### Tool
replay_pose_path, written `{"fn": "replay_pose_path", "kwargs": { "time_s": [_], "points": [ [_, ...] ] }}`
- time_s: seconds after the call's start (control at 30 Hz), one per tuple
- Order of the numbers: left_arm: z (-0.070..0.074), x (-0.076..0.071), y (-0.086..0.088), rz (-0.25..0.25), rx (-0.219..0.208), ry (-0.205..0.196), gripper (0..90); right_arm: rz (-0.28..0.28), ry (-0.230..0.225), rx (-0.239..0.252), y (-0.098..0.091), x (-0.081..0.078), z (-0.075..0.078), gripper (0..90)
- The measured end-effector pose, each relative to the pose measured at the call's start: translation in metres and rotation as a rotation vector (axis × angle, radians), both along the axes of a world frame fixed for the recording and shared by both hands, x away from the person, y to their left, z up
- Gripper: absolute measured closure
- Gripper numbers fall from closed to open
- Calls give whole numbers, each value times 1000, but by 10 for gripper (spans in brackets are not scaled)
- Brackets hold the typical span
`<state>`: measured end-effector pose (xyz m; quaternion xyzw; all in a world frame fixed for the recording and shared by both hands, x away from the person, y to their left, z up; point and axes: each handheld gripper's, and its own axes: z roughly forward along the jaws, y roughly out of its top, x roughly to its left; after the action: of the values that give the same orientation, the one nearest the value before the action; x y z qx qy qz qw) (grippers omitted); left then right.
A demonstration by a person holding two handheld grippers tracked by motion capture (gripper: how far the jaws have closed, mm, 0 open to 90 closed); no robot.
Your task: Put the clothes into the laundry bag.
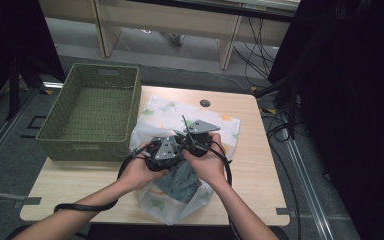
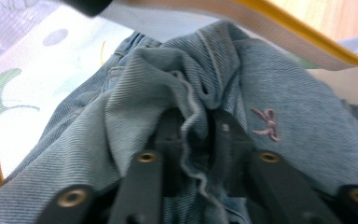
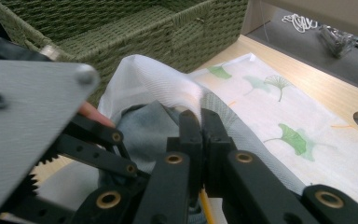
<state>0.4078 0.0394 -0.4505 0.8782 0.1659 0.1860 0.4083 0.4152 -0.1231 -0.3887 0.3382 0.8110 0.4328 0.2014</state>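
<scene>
From above, a person's two hands meet near the middle of the wooden surface point(image 1: 260, 165), each carrying a black gripper. The left gripper point(image 1: 164, 159) and the right gripper point(image 1: 196, 145) sit side by side, nearly touching, over a white mesh bag point(image 1: 165, 112) printed with green leaves. A bundle of blue jeans point(image 1: 182, 182) lies in the bag's mouth, just below the hands on the near side. A green woven basket point(image 1: 95, 107) stands at the far left, its corner touching the bag.

In the left gripper view, the left gripper point(image 2: 193, 128) has its jaws parted a little, with a wavy folded edge of the jeans point(image 2: 279, 98) running up between them; I cannot tell whether the pads press on it. A small pink bow point(image 2: 266, 124) is stitched on the denim to the right. The bag's yellow-trimmed edge point(image 2: 303, 39) arches over the top.

In the right gripper view, the right gripper point(image 3: 200, 114) is pressed together on the raised edge of the bag point(image 3: 154, 79), with the jeans point(image 3: 142, 130) tucked inside just to the left. The basket point(image 3: 135, 32) is behind.
</scene>
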Motion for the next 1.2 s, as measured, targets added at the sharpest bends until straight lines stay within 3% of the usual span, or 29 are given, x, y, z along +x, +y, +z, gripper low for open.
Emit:
{"fn": "replay_pose_path", "kwargs": {
  "time_s": [0.07,0.27,0.43,0.67,0.73,0.8,0.87,0.93,1.0,1.1,1.2],
  "points": [
    [2,-4,1,-10,-8,1,516,-1,-1,1,0,0,0,899],
    [8,-16,8,-49,26,-44,367,-1,-2,-1,0,0,0,899],
    [12,-21,16,-53,36,-54,337,11,-18,-11,0,1,0,899],
    [16,-30,28,-54,44,-69,336,-1,-1,-2,0,0,0,899],
    [20,-32,33,-48,26,-72,361,10,-17,-9,0,1,0,899],
    [24,-34,38,-39,16,-75,401,-1,-3,0,0,0,0,899],
    [27,-33,44,-14,8,-85,489,-2,-3,-1,0,0,0,899],
    [26,-30,48,4,27,-83,576,-1,-3,-1,1,0,0,899],
    [24,-26,48,13,30,-70,687,12,-19,-9,1,0,1,899],
    [19,-21,43,32,15,-13,800,13,-20,-9,1,0,1,899],
    [18,-14,36,45,4,-3,869,4,-8,0,2,-2,2,899]
  ]
}}
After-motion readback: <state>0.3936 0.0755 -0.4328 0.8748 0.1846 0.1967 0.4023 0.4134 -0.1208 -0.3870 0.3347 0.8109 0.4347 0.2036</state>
